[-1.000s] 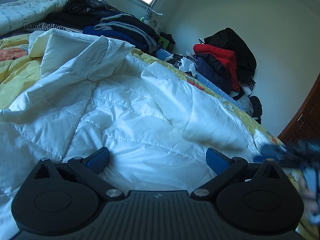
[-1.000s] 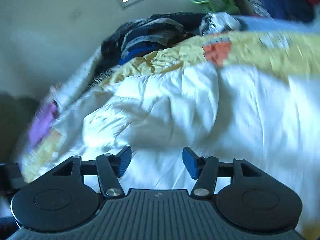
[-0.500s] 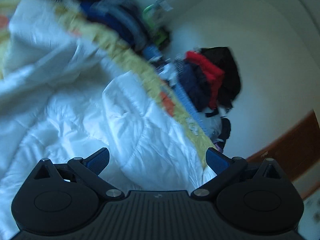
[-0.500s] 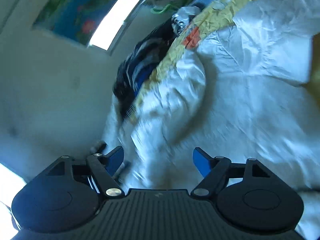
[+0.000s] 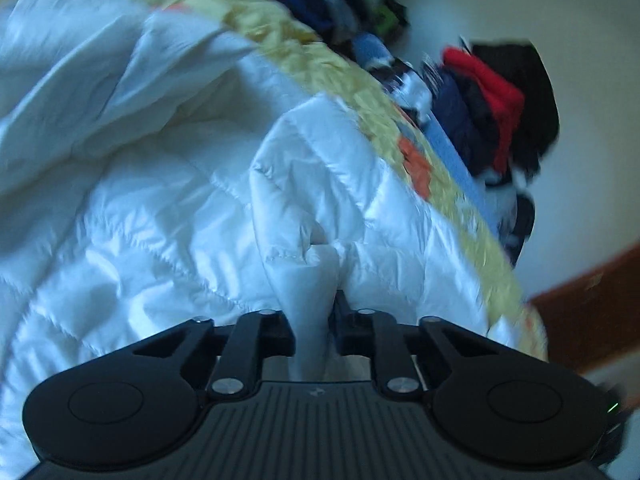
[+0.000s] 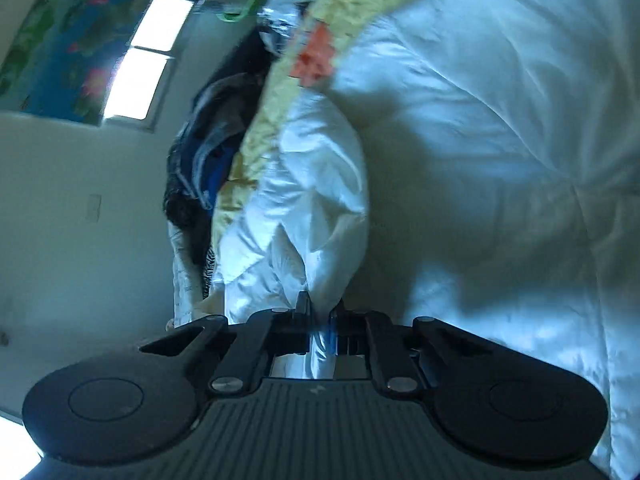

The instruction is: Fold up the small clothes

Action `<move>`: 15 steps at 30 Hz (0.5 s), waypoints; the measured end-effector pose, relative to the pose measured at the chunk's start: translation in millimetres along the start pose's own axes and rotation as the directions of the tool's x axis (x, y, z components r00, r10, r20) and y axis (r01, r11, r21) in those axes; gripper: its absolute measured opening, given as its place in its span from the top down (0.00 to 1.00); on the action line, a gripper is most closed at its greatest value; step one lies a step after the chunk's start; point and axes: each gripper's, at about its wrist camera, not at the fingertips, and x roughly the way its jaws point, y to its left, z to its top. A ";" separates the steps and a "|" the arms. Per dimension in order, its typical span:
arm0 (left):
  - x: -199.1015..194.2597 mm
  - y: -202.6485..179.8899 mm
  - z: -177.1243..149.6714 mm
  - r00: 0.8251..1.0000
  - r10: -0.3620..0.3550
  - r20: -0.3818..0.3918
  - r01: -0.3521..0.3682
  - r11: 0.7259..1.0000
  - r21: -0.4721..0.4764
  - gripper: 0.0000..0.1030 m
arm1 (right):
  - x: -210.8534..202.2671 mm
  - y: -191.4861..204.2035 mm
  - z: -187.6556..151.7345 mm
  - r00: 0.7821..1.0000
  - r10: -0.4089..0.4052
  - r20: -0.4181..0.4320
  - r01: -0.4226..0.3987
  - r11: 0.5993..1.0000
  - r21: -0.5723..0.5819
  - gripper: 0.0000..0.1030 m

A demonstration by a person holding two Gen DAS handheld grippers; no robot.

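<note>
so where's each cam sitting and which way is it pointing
Left wrist: rides on the left gripper, looking along its fingers over the white quilted jacket toward a clothes pile by the wall; only the gripper shows, shut on a jacket fold.
Right wrist: rides on the right gripper, rolled sideways, facing the window; only the gripper shows, shut on the jacket.
Shared: the jacket and the yellow bedspread.

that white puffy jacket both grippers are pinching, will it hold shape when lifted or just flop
Probably flops: the white quilted jacket already bunches into soft folds where the left gripper pinches it. It looks light for its bulk, being puffy. The shiny shell may be slippery, so the thin pinch in the right gripper could slide out.
</note>
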 end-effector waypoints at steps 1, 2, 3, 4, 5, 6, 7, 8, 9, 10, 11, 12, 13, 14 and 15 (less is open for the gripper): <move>-6.8 -6.0 -0.8 1.000 0.016 0.010 -0.016 0.998 0.064 0.87 | -4.3 6.1 -2.3 1.000 0.000 0.010 0.000 0.999 -0.045 0.88; -12.2 -13.3 -1.1 0.999 0.043 0.025 -0.046 0.989 0.139 0.88 | -8.9 11.9 -5.1 1.000 -0.001 0.015 0.002 0.996 -0.087 0.88; -17.1 -18.8 -1.6 0.996 0.076 0.037 -0.082 0.976 0.202 0.88 | -11.1 15.0 -6.2 1.000 -0.003 0.016 0.005 0.992 -0.123 0.89; -18.7 -21.1 -1.7 0.994 0.102 0.036 -0.108 0.964 0.244 0.88 | -16.9 20.0 -10.9 1.000 -0.003 0.012 0.005 0.986 -0.168 0.90; -17.0 -20.0 -1.8 0.993 0.117 0.020 -0.118 0.958 0.262 0.88 | -21.9 20.0 -13.9 1.000 -0.007 0.006 0.008 0.980 -0.197 0.90; -13.3 -16.8 -3.2 0.992 0.128 -0.003 -0.123 0.956 0.267 0.88 | -26.8 19.0 -14.8 1.000 -0.014 -0.002 0.014 0.978 -0.207 0.91; -7.5 -14.0 -5.3 0.990 0.141 -0.018 -0.131 0.954 0.270 0.88 | -28.6 13.8 -18.0 1.000 -0.030 -0.008 0.027 0.977 -0.213 0.91; -2.2 -12.7 -8.1 0.988 0.149 -0.027 -0.136 0.949 0.285 0.87 | -25.7 6.8 -19.1 0.998 -0.058 -0.007 0.055 0.977 -0.207 0.91; -1.3 -11.8 -11.3 0.988 0.153 -0.020 -0.140 0.943 0.301 0.86 | -19.7 0.7 -17.7 0.997 -0.080 -0.007 0.078 0.978 -0.194 0.91; -2.5 -12.1 -13.1 0.989 0.151 -0.006 -0.142 0.941 0.308 0.84 | -15.1 -6.2 -16.8 0.995 -0.103 -0.008 0.100 0.979 -0.179 0.91; -5.8 -12.9 -13.4 0.988 0.153 0.004 -0.147 0.940 0.307 0.78 | -12.1 -9.8 -16.6 0.993 -0.115 -0.010 0.112 0.979 -0.171 0.90; -12.1 -13.2 -13.8 0.987 0.158 0.012 -0.154 0.940 0.306 0.72 | -8.7 -9.0 -18.9 0.993 -0.119 -0.008 0.115 0.978 -0.173 0.85; -19.9 -13.9 -13.9 0.985 0.173 0.027 -0.172 0.935 0.309 0.52 | -12.2 -5.2 -19.6 0.992 -0.128 0.003 0.126 0.974 -0.187 0.84; -31.7 -13.9 -16.1 0.978 0.199 0.062 -0.208 0.926 0.316 0.26 | -17.7 -0.7 -21.0 0.990 -0.142 0.021 0.143 0.967 -0.210 0.78; -44.8 -15.1 -18.1 0.964 0.231 0.132 -0.262 0.910 0.320 0.18 | -25.4 3.9 -21.4 0.987 -0.155 0.045 0.161 0.958 -0.236 0.67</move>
